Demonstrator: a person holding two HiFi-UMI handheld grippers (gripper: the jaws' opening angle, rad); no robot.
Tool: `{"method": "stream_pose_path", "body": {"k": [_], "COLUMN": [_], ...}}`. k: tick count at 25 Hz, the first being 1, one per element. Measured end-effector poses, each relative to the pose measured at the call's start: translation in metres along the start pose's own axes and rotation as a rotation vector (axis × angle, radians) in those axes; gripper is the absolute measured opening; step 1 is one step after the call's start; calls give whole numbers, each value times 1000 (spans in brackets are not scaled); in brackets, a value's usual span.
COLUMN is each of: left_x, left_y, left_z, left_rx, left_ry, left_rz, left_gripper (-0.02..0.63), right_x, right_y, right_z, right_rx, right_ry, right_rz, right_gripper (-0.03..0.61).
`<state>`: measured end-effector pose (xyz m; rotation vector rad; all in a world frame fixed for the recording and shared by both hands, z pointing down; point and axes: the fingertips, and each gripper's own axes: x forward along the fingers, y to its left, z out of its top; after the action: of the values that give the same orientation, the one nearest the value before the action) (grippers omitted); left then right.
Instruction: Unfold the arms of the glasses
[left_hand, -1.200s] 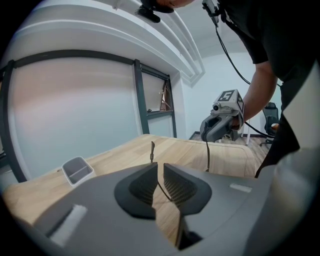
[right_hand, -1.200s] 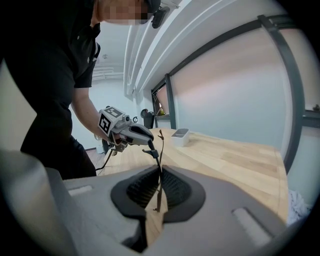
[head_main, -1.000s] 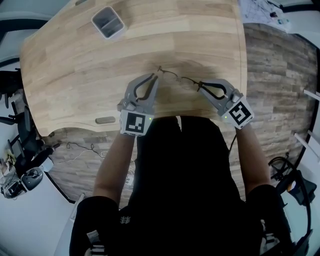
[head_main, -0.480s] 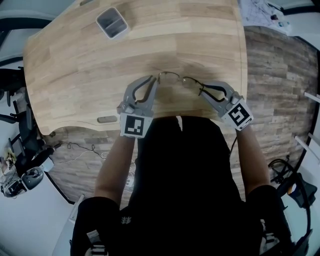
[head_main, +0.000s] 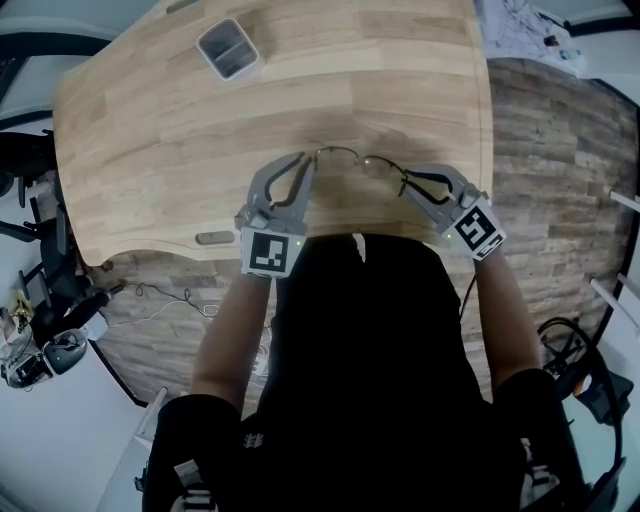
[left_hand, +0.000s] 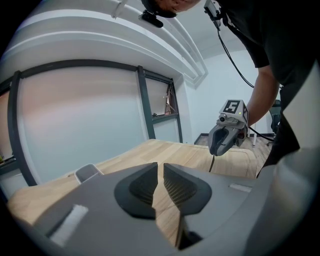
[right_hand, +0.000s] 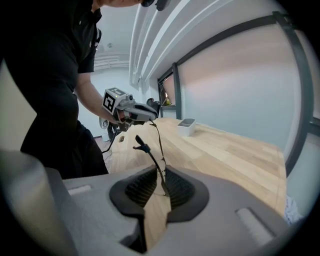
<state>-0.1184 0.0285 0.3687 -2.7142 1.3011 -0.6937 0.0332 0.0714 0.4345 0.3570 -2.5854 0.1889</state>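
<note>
Below, a wooden table (head_main: 150, 130) fills the upper part of the head view. The person leans over its near edge with a gripper in each hand.

The left gripper (head_main: 312, 158) points toward the middle of the table. Its jaws stand nearly together, with only a thin slit between the pads. Its own view shows bare wood through that slit and no wire. The head view and the right gripper view both put one end of the frame right at its tips, so it appears to pinch that end.

The right gripper (head_main: 405, 181) angles in from the right. Its jaws are also close together, clamped on a thin arm of the glasses. That arm runs up between the ribbed pads, and a dark tip sticks out above them.

A grey tray (head_main: 228, 48) sits well apart, at the table's far left.

The glasses (head_main: 362, 160) span the gap between the two grippers' tips. They are lifted off the wood, over the near part of the table.
</note>
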Motion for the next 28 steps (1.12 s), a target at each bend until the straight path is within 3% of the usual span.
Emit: {"method": "stream_pose_path", "body": {"k": [17, 24, 28], "left_x": [-3, -10, -15], "left_y": [5, 19, 28], "left_z": [25, 41, 49], "left_rx": [18, -78, -134], "left_ry": [6, -15, -40], "left_rz": [64, 125, 120], "left_gripper": [43, 41, 34], "right_x": [-8, -26, -41], "right_y": [-2, -26, -37], "right_z": [-35, -32, -20], "right_rx": [-113, -52, -19], "right_ry": [111, 99, 112], "right_rz": [71, -2, -67], "right_gripper": [41, 41, 41]}}
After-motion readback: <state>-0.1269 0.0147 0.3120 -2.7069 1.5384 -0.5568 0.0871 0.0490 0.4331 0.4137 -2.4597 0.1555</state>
